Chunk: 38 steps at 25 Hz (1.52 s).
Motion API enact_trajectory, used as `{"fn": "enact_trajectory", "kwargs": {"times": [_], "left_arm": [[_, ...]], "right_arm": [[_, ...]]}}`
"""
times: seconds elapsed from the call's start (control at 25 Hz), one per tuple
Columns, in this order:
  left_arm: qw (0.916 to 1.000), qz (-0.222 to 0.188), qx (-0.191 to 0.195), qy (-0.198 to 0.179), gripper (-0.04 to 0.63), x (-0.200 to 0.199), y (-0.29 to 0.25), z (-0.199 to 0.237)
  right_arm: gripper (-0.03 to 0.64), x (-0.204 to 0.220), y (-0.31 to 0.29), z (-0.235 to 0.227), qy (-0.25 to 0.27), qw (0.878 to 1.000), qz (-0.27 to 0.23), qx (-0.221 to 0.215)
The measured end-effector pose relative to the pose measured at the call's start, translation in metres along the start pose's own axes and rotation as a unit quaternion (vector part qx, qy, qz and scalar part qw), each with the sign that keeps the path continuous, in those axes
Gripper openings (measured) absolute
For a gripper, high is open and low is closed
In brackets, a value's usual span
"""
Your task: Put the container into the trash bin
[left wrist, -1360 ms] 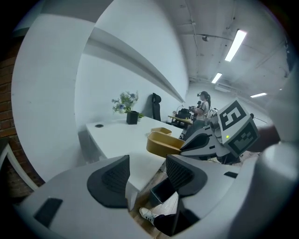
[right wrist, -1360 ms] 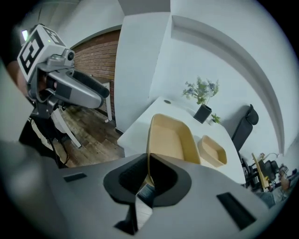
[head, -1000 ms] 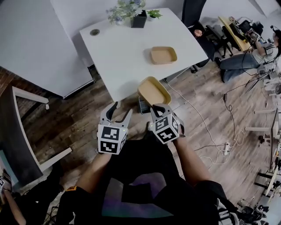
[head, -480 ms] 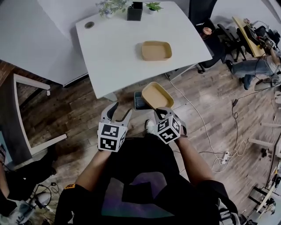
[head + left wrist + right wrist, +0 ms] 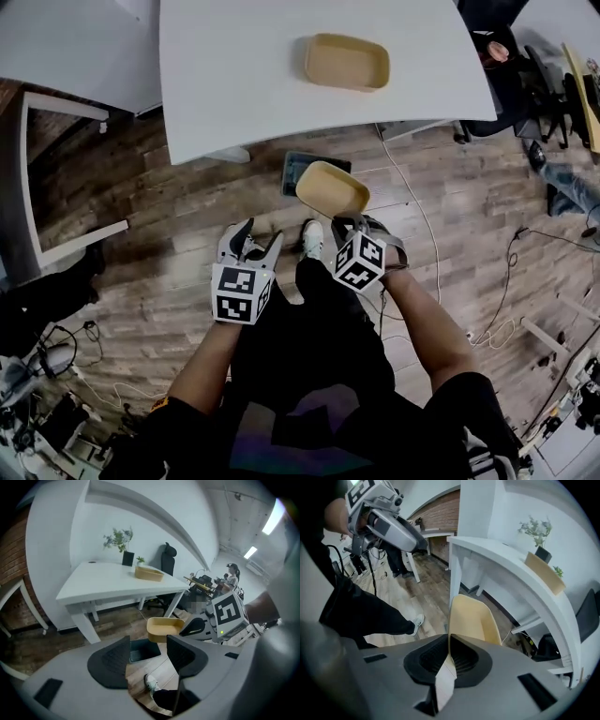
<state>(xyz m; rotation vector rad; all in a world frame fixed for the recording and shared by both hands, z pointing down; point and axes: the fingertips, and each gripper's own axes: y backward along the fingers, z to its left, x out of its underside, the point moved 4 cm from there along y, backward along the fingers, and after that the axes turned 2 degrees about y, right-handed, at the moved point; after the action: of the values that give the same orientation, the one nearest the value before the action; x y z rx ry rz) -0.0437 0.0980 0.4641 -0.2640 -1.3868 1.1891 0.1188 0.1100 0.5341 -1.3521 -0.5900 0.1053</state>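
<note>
The right gripper (image 5: pixel 343 223) pinches the tan container (image 5: pixel 332 187) by its rim over the dark trash bin (image 5: pixel 295 170), while the left gripper (image 5: pixel 252 241) gapes empty

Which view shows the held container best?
Head view: the whole container shows from above, open side up, one end in the right gripper. The left gripper view shows it side-on and smaller. The right gripper view shows mostly one wall, with the rim clamped between the jaws.

No readable text, no brands, no numbers — nothing legible.
</note>
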Motion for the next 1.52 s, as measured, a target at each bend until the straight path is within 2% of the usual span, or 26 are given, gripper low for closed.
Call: {"fn": "enact_trajectory", "kwargs": {"times": [0.16, 0.52, 0.92, 1.36, 1.44, 1.52], "left_arm": [[0.9995, 0.023, -0.006, 0.022, 0.232, 0.033, -0.031, 0.004], [0.9981, 0.060, -0.014, 0.011, 0.232, 0.074, -0.106, 0.030], [0.9958, 0.085, -0.021, 0.030, 0.232, 0.114, -0.138, 0.035], [0.9951, 0.086, -0.031, 0.039, 0.232, 0.124, -0.164, 0.041], [0.9948, 0.087, -0.034, 0.040, 0.232, 0.126, -0.173, 0.044], [0.9945, 0.087, -0.038, 0.045, 0.232, 0.127, -0.181, 0.046]], "right_arm": [[0.031, 0.016, -0.040, 0.001, 0.037, 0.999, 0.011, -0.022], [0.032, 0.038, -0.150, -0.003, 0.099, 0.993, 0.020, -0.060], [0.032, 0.062, -0.226, -0.026, 0.105, 0.992, 0.031, -0.057], [0.038, 0.060, -0.277, -0.050, 0.120, 0.991, 0.020, -0.059], [0.049, 0.064, -0.285, -0.048, 0.123, 0.990, 0.022, -0.066], [0.108, 0.070, -0.291, -0.047, 0.117, 0.990, 0.032, -0.076]]}}
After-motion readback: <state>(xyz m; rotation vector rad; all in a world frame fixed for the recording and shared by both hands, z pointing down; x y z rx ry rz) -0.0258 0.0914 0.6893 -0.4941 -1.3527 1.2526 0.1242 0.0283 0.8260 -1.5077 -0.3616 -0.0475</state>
